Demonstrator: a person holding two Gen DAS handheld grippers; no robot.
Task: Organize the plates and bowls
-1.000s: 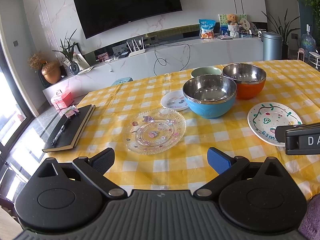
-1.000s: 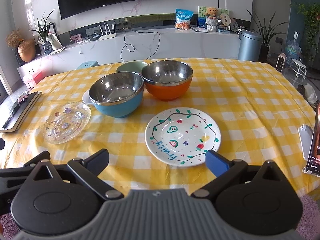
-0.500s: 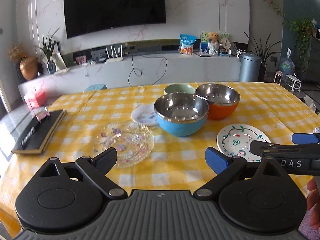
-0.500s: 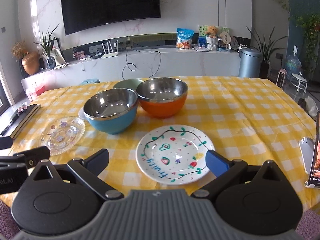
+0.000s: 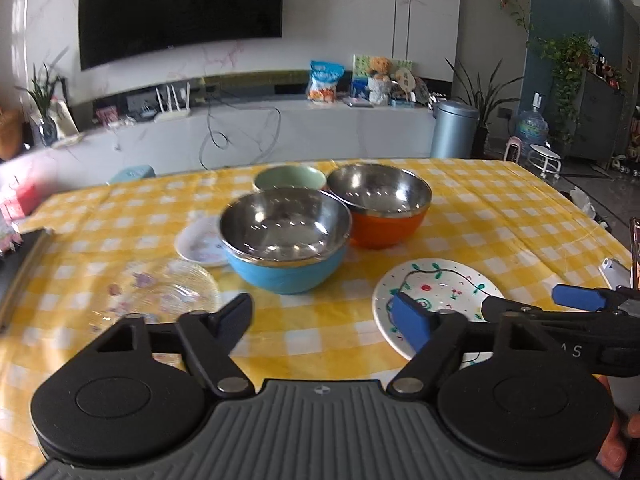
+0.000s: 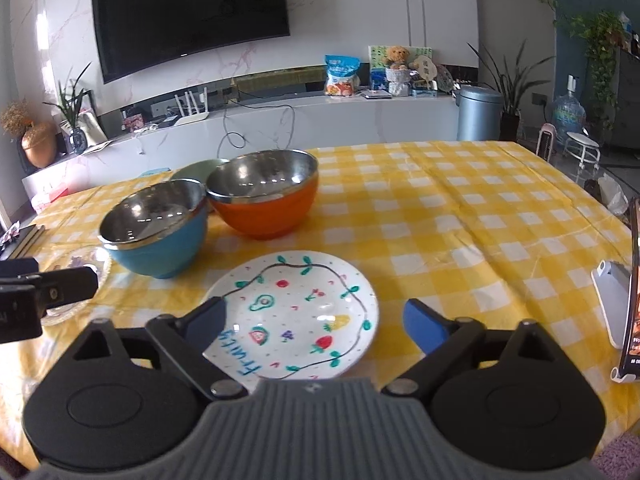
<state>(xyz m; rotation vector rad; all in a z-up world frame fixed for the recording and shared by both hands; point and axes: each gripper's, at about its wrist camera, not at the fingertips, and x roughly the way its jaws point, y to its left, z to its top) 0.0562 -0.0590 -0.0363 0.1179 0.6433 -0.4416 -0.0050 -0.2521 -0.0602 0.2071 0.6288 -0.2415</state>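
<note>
right gripper [image 6: 314, 320] now nearer painted plate [image 6: 296, 312] | left gripper [image 5: 322, 318] swung right | jaws both spread, empty

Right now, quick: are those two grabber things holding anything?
Left gripper: open, holding nothing.
Right gripper: open, holding nothing, with the painted plate lying on the table between its fingers.

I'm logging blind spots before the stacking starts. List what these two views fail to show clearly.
- Green bowl: right wrist view, mostly hidden behind the orange bowl and blue bowl.
- Small white plate: left wrist view, right side covered by the blue bowl; pattern blurred.
- Glass plate: left wrist view, motion-blurred; near edge behind the left tongs.
- Notebook: cut off by the left edge.
</note>
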